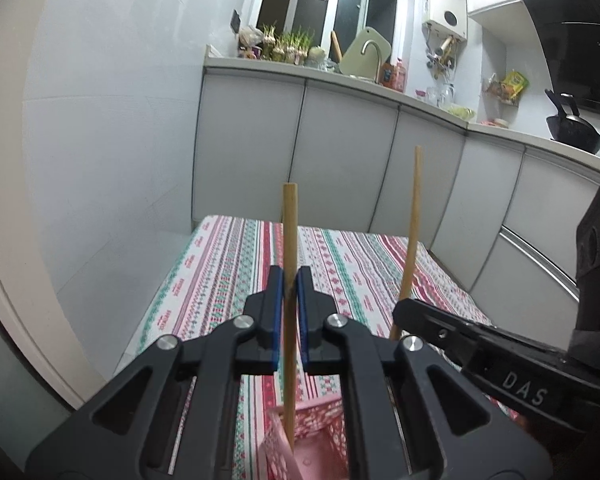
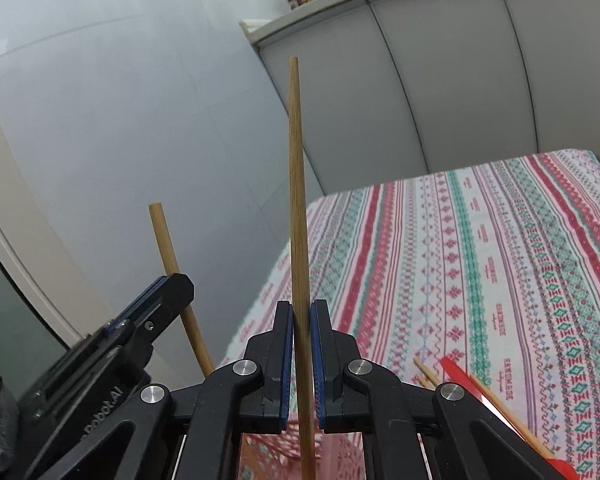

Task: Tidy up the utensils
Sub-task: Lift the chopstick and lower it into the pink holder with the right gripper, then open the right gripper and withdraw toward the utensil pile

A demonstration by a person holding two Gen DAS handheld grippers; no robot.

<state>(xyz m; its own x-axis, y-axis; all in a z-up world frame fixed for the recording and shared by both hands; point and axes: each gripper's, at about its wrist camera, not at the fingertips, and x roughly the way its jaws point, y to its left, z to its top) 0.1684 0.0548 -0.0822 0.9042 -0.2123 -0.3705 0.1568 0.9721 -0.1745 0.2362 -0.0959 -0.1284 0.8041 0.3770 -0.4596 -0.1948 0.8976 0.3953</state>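
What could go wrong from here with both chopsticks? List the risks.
1. Each hand-held gripper, left and right, pinches its chopstick at one narrow spot; it may pivot or slip.
2. The pink basket sits close below; a lower tip may snag its lattice wall.
3. The grippers are close together and could bump.

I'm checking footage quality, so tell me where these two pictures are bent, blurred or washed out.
Left wrist view: fisheye bends the cabinet fronts and darkens the corners; the pink basket below the left gripper is soft. Right wrist view: the wall seam curves, the tablecloth stays sharp, and the red utensil has a washed-out glare streak.
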